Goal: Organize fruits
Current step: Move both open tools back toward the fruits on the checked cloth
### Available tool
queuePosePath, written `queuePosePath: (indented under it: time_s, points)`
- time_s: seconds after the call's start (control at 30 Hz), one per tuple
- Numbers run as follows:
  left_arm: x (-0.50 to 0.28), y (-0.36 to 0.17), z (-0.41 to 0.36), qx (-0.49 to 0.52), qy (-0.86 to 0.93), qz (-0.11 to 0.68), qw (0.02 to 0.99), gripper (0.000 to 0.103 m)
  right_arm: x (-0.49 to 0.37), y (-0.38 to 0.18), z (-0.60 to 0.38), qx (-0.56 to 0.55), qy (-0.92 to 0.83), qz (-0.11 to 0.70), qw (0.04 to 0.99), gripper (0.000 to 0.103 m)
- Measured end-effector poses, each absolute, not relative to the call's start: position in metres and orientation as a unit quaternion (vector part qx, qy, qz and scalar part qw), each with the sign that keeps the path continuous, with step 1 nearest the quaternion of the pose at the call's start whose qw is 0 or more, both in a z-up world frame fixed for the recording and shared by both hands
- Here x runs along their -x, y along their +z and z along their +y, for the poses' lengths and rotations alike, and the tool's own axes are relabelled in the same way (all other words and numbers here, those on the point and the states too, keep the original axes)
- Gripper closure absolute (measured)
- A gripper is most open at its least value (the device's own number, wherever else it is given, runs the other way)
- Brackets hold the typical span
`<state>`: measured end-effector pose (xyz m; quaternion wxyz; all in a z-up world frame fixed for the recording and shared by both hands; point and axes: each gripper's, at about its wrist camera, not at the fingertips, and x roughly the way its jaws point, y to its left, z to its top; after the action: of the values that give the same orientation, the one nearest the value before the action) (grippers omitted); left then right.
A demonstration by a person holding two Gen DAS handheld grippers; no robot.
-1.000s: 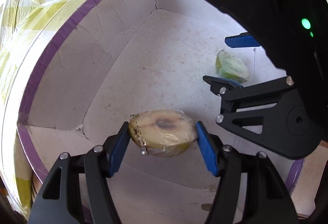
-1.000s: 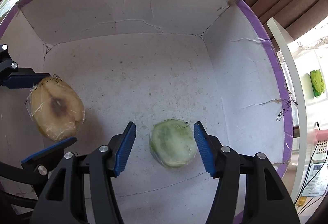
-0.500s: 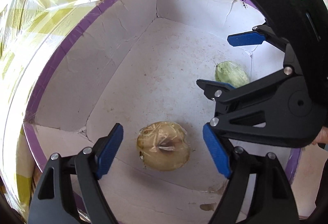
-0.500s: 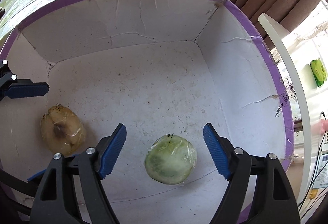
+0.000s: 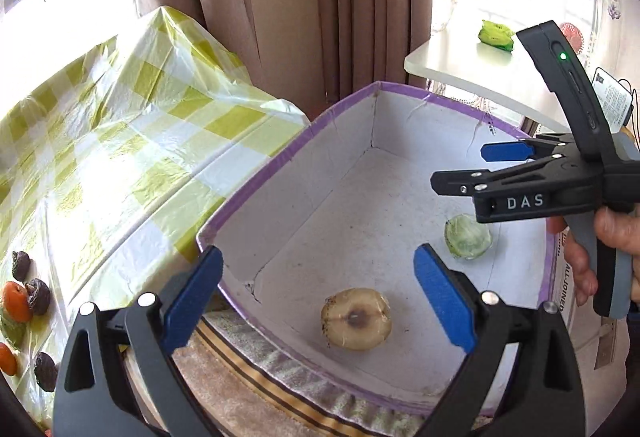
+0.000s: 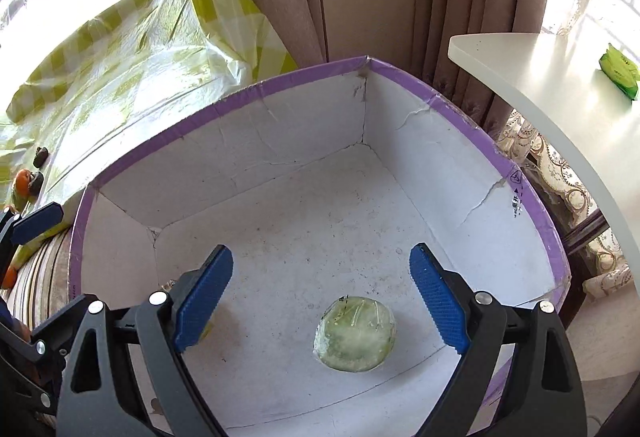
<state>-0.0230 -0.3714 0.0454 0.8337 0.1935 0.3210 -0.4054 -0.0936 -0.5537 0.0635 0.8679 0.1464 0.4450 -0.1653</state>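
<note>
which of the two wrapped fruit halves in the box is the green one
The green fruit half lies on the box floor below the right tool. The other half, below the left tool, is yellowish-brown with a dark core.

Checked tablecloth (image 5: 120,141) under scattered fruits (image 5: 16,301)

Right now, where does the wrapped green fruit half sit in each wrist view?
Left wrist: green fruit half on box floor, right of centre.
Right wrist: same piece, low centre-right, between the opening jaws, untouched.
Shared landmark: the box's purple rim.
</note>
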Motion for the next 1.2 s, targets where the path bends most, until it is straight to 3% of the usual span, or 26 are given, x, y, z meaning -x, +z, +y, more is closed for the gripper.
queuePosePath:
  time_s: [0.23,0.63,0.93,1.2]
  points:
    - [0.021,0.067,-0.307,-0.123,-0.367,0.308,0.869,0.007,0.101,0.096,-0.545,-0.145,-0.148,0.391,0.897,0.015]
    - [0.016,0.082,-0.150,0.025,-0.266,0.317,0.910,0.007,0.089,0.120,-0.473,-0.098,-0.056,0.374,0.920,0.015]
    - [0.019,0.069,-0.040,0.150,-0.171,0.330,0.916,0.007,0.074,0.121,-0.413,-0.067,0.015,0.381,0.922,0.015]
    - [0.010,0.040,-0.007,0.195,-0.147,0.370,0.897,0.014,0.065,0.117,-0.367,-0.046,0.065,0.389,0.918,0.015]
